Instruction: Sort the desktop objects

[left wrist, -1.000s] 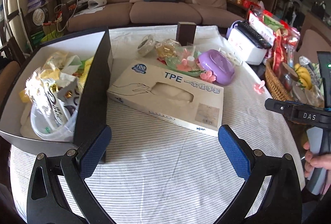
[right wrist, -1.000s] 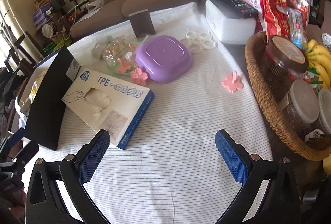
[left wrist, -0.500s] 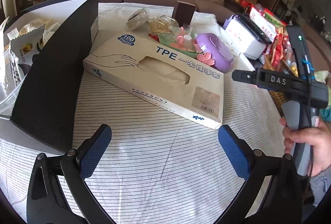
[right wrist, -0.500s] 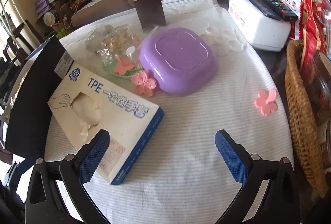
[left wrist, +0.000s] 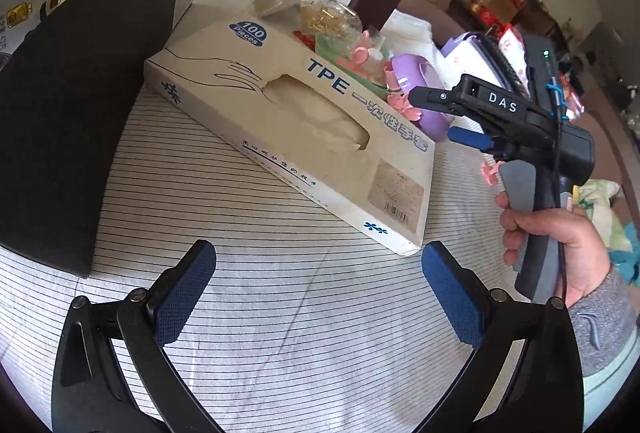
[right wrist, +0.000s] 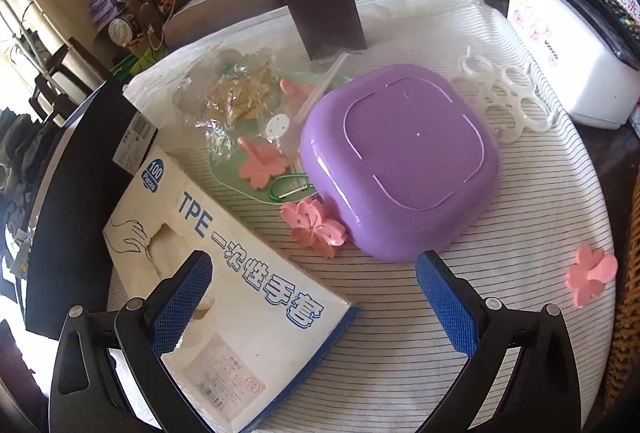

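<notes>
Glove box (left wrist: 288, 129) lies flat on striped cloth (left wrist: 280, 313), centre frame in left view, lower left in right view, just beside black bin (left wrist: 80, 93). Left gripper (left wrist: 316, 293) spread wide, empty, short of box's near corner. Right gripper (right wrist: 312, 297) likewise spread, empty, above box's end and purple dish (right wrist: 400, 161). Judgement: thin cardboard, light, crushable near torn opening; grip across the narrow side walls at an end, gently.

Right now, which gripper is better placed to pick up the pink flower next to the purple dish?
Right. The right gripper is open and faces the pink flower closely; the left gripper is behind the glove box.
</notes>
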{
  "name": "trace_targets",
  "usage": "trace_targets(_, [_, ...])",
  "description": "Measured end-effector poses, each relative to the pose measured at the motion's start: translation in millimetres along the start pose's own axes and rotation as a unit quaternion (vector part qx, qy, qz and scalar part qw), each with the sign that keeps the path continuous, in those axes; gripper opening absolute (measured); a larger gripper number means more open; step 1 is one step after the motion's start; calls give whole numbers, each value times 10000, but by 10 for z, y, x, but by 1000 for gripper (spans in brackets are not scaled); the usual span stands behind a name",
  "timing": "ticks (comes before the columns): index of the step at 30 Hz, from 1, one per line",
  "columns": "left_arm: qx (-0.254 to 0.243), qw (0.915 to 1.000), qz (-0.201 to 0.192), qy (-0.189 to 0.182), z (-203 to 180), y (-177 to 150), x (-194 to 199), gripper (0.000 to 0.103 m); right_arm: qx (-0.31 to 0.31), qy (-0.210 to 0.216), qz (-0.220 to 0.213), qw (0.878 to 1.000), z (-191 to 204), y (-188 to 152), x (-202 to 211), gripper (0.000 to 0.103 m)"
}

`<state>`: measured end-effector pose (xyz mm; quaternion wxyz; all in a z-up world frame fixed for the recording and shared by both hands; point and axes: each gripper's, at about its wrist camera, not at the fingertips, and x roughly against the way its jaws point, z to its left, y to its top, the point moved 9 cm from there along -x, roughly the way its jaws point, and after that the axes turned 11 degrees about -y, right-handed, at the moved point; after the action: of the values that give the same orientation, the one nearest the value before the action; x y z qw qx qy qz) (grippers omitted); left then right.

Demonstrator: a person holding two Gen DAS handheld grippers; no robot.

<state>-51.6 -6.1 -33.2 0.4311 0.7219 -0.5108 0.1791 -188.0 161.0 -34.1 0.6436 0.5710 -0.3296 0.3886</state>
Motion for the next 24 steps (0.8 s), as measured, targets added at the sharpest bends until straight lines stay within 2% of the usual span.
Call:
trace_targets(4, [19,10000,-16,-32,-4,27,-7,103,133,350,141,9992,96,-59,-42,103])
trace_targets(7, [84,10000,45,-30,40,13,-36,103,254,757,455,9958,242,-286,-11,103])
trace_targets(9, [193,9998,102,-48,90,-12,-55,103,350,878,530,9941,314,-473,79,103])
trace_targets(11, [294,9995,134,-69,134,-37,-55,103,207,1101,611,9918,313,-649,182,103])
trace_targets(13, [331,9993,157,-53,164,-63,-40,103,-112,1536,753,9852,291,-809,297,103])
trace_targets(15, [290,9993,233,-3,185,-97,-26,103,-504,2163,1025,9696,319,-1022,441,103])
trace_targets(17, [231,9991,338,90,223,-152,-14,103,-508,2646,1277,9545,431,-1232,626,102])
trace_targets(19, [254,9986,439,139,283,-223,-6,103,-164,2540,1210,9594,484,-1371,820,102])
trace_targets(22, [245,9986,460,110,309,-273,22,103,136,1667,796,9827,340,-1298,909,103])
trace_targets(24, [258,9987,436,68,292,-274,28,103,76,1346,440,9899,210,-1104,882,103])
